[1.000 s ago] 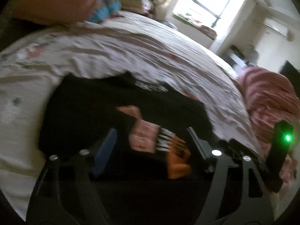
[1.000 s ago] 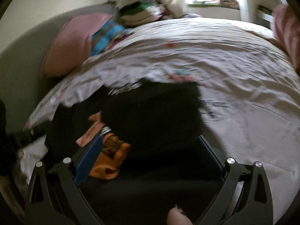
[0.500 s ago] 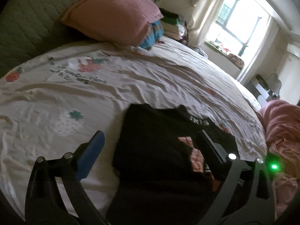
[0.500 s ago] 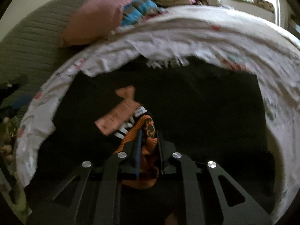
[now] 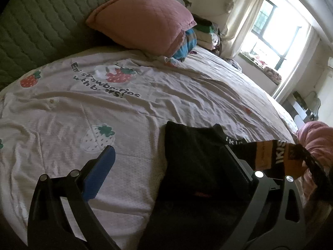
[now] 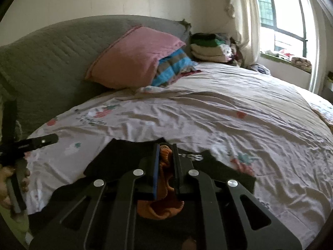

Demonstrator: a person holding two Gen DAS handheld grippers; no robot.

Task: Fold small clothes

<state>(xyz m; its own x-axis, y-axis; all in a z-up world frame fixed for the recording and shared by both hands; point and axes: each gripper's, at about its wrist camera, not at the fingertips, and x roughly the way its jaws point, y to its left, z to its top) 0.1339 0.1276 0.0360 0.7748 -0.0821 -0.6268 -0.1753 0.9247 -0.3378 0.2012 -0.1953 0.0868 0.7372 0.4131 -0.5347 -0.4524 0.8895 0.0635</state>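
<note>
A black garment (image 5: 193, 166) lies on the bed in the left wrist view; it also shows in the right wrist view (image 6: 124, 156) under my fingers. My right gripper (image 6: 165, 152) is shut on an orange and black sock (image 6: 164, 189) and holds it lifted above the black garment. In the left wrist view the sock (image 5: 274, 156) hangs stretched at the right. My left gripper (image 5: 168, 156) is open and empty, its blue pad over the sheet and the other finger over the black garment.
The strawberry-print sheet (image 5: 104, 108) covers the bed. A pink pillow (image 6: 133, 56) and a striped blue one (image 6: 172, 66) lean on the green headboard (image 5: 37, 25). Folded clothes (image 6: 208, 45) are stacked near the window. A pink blanket (image 5: 318, 139) lies at right.
My right gripper closed on the orange sock and lifted it off the black garment. My left gripper drew back and to the left, staying open.
</note>
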